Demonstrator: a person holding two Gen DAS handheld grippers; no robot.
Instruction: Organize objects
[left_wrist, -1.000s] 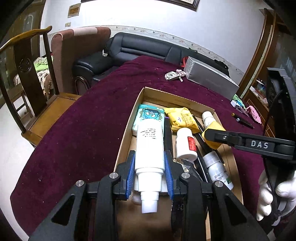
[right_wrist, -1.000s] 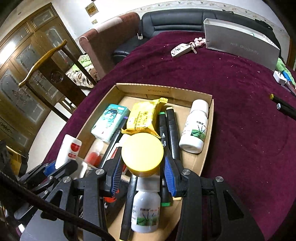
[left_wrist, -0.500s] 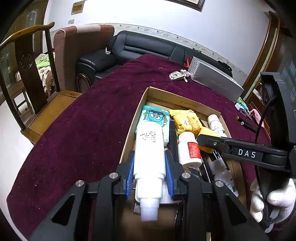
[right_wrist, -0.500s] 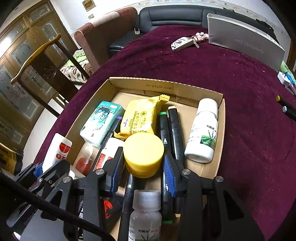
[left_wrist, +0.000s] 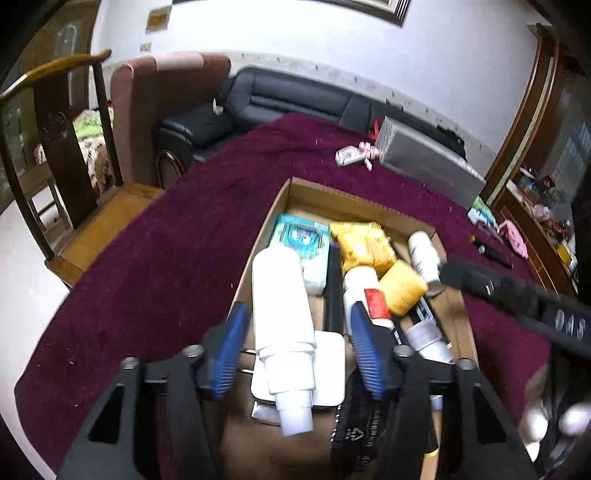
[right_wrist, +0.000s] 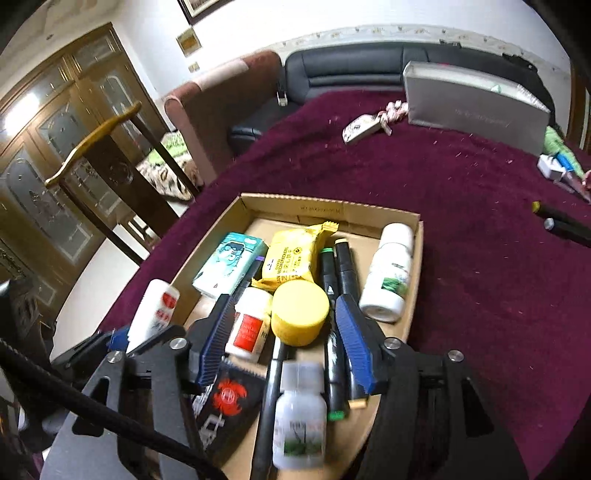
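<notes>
Firstly, left wrist view
Box: shallow brown cardboard tray (left_wrist: 354, 201) on the maroon tablecloth (left_wrist: 177, 251), holding a teal cartoon-printed tissue pack (left_wrist: 301, 236) at 11 o'clock, a yellow foil snack packet (left_wrist: 364, 245) at 12, and a round yellow plastic jar (left_wrist: 400, 291) at 2.
Left claw: left gripper (left_wrist: 295, 347) jaws opening, blue pads clear of the tall white plastic bottle (left_wrist: 282, 314) lying between them.

Right wrist view
Box: tray (right_wrist: 328, 208) also holds two black marker pens (right_wrist: 338, 273) at 1 o'clock and a white green-labelled pill bottle (right_wrist: 388, 271) at 3.
Right claw: right gripper (right_wrist: 288, 332) jaws opening, pads apart from the yellow jar (right_wrist: 300, 312), which rests in the tray.
</notes>
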